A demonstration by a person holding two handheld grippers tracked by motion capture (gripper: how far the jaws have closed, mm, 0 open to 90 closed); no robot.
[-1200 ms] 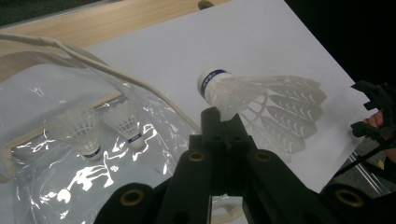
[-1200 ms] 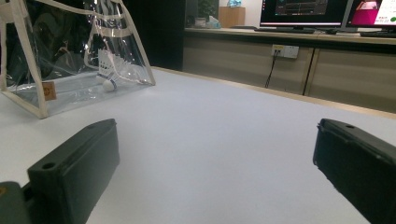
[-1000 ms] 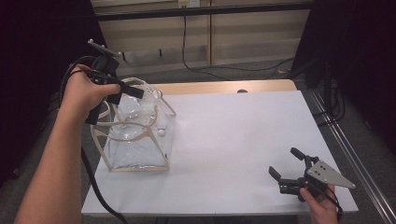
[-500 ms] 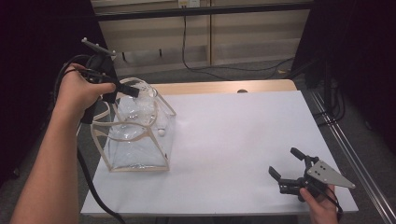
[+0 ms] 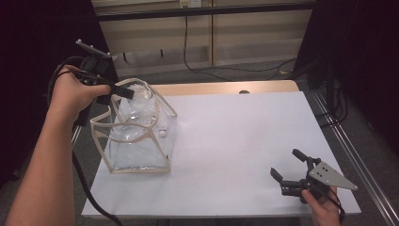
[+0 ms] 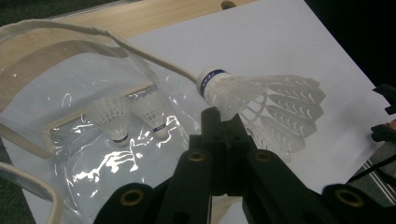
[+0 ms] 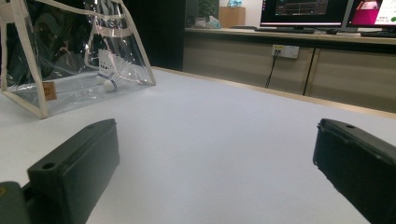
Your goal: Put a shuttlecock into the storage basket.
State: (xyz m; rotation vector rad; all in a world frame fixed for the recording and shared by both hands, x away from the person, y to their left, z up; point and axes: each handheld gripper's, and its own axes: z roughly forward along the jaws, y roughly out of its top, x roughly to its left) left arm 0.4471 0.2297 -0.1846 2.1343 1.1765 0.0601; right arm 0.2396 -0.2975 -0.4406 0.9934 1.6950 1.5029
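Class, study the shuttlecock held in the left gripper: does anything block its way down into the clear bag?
Nothing visible does. The left gripper holds the shuttlecock above the clear bag, whose top gapes open; two shuttlecocks already lie inside.

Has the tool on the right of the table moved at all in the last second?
No. The right tool sits at the same spot near the table's front right corner, jaws open and holding nothing.

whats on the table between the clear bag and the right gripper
Nothing: in the high view the stretch of white table from the clear bag to the open right gripper is bare. The right gripper view shows the same.
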